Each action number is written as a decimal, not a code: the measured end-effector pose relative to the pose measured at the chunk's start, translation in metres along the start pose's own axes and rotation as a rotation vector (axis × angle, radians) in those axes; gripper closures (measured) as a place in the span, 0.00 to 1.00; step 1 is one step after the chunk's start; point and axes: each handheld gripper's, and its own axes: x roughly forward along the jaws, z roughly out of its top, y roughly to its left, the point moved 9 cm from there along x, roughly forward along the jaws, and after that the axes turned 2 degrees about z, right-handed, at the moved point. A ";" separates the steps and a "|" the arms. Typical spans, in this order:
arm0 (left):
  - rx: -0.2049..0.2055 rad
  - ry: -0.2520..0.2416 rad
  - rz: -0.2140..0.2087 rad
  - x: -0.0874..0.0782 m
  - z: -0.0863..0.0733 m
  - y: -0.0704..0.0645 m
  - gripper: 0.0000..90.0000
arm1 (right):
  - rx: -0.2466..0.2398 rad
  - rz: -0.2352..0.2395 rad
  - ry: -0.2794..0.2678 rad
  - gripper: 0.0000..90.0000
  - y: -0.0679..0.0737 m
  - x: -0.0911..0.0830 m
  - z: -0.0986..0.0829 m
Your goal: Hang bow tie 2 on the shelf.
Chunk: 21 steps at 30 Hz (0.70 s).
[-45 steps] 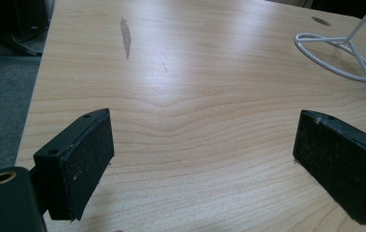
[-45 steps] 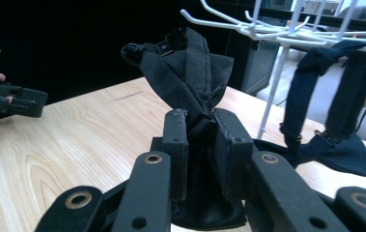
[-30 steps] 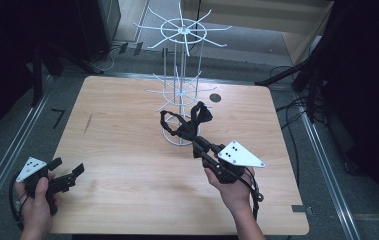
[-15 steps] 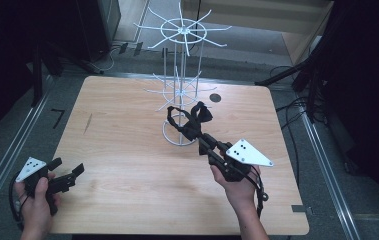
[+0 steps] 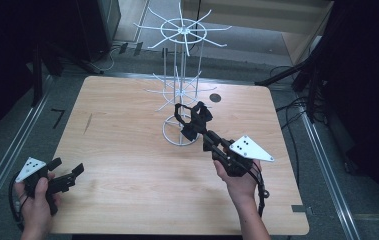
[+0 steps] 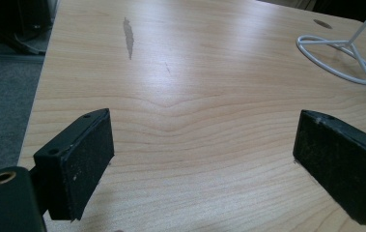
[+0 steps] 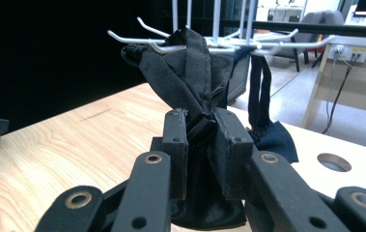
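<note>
Right gripper (image 5: 193, 119): fingers (image 7: 175, 145) clenched on the black cloth bag (image 7: 195, 72); held up at the white wire rack (image 5: 179, 85)
Black cloth bag: its top lies against a lower hook of the rack, above the round rack base
Left gripper (image 5: 67, 176): fingers (image 6: 81, 154) released, wide apart, grasping nothing; low over the near left corner of the bench (image 5: 127, 165)

Your right gripper (image 7: 201, 145): black jaws, grey plate on top. Pinched cloth bag (image 7: 195, 77): plain black, no pattern. Wire rack (image 5: 179, 75): white all over. Table (image 5: 127, 150): pale wood grain, one dark smudge (image 6: 129, 36) near far corner. Your left gripper (image 6: 202, 159): black pads, faintly speckled.
</note>
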 end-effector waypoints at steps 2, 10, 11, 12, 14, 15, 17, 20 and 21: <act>0.002 -0.001 0.000 0.000 0.000 0.000 0.09 | 0.005 -0.001 0.010 0.86 -0.001 0.003 -0.004; 0.005 -0.001 -0.001 0.000 0.000 0.000 0.09 | 0.013 -0.036 0.052 0.86 -0.007 0.015 -0.021; 0.005 0.000 -0.001 0.000 0.000 0.000 0.09 | 0.018 -0.039 0.053 0.86 -0.008 0.016 -0.022; 0.005 0.000 -0.002 0.000 0.000 0.000 0.09 | 0.022 -0.045 0.058 0.86 -0.010 0.017 -0.024; 0.006 0.000 -0.002 0.000 0.000 0.000 0.09 | 0.030 -0.054 0.070 0.86 -0.012 0.019 -0.029; 0.006 0.001 -0.003 0.000 0.000 0.000 0.09 | 0.034 -0.057 0.078 0.86 -0.012 0.020 -0.031; 0.006 0.001 -0.003 0.000 0.000 0.000 0.09 | 0.041 -0.071 0.089 0.86 -0.014 0.022 -0.035; 0.006 0.000 -0.003 0.000 0.000 0.000 0.09 | 0.051 -0.089 0.098 0.85 -0.018 0.025 -0.040; 0.007 0.000 -0.003 0.000 0.000 0.000 0.09 | 0.055 -0.091 0.101 0.85 -0.018 0.026 -0.042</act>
